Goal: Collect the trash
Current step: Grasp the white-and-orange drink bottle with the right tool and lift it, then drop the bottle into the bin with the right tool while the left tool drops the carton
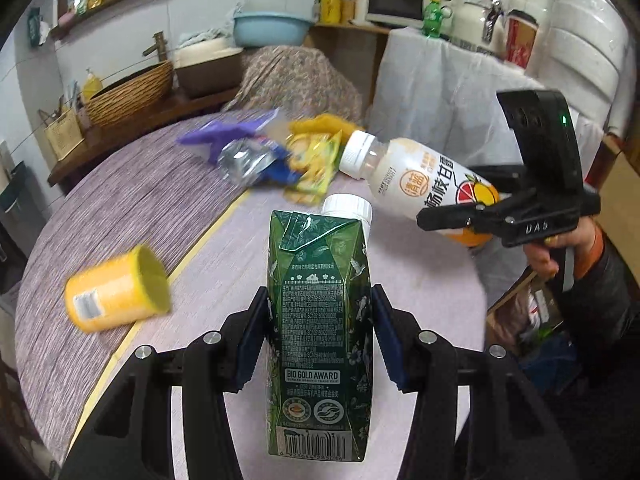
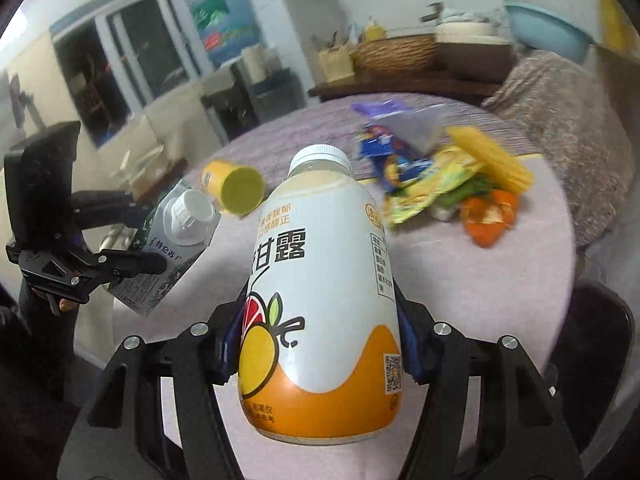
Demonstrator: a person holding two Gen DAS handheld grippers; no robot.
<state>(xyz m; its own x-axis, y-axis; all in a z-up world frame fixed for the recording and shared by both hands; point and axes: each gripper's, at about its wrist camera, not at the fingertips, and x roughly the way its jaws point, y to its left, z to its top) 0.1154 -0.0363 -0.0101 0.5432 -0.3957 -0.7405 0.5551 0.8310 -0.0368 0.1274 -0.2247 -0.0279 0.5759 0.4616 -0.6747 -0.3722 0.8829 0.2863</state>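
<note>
Purple-grey cloth covered the round table [image 1: 132,184], with a cluttered shelf and a wicker basket [image 1: 132,94] along the wall at the upper left of the left wrist view. We read that view from left to right. At the left edge lay a yellow cup [image 1: 116,288] on its side, mouth turned toward the frame's right. Lower centre, our left gripper [image 1: 320,332] had its blue pads pressed against both flanks of the green carton [image 1: 320,320], which stood lengthwise along the fingers, its white cap pointing away from us. Above it, at upper centre, sat the heap of wrappers [image 1: 276,160], blurred. To the right, our right gripper [image 1: 472,216] was clamped on the base of the white-and-orange bottle [image 1: 420,180], whose long axis slanted up toward the wrappers.

We judged both holds secure and both pieces lifted clear of the cloth. A cardboard box [image 1: 520,312] showed at the lower right, past the table's edge, just under the right hand; if that was the bin, the bottle lay nearer to it than the carton did, so the right hand would likely drop first. Whether it truly was the bin we could not tell.
</note>
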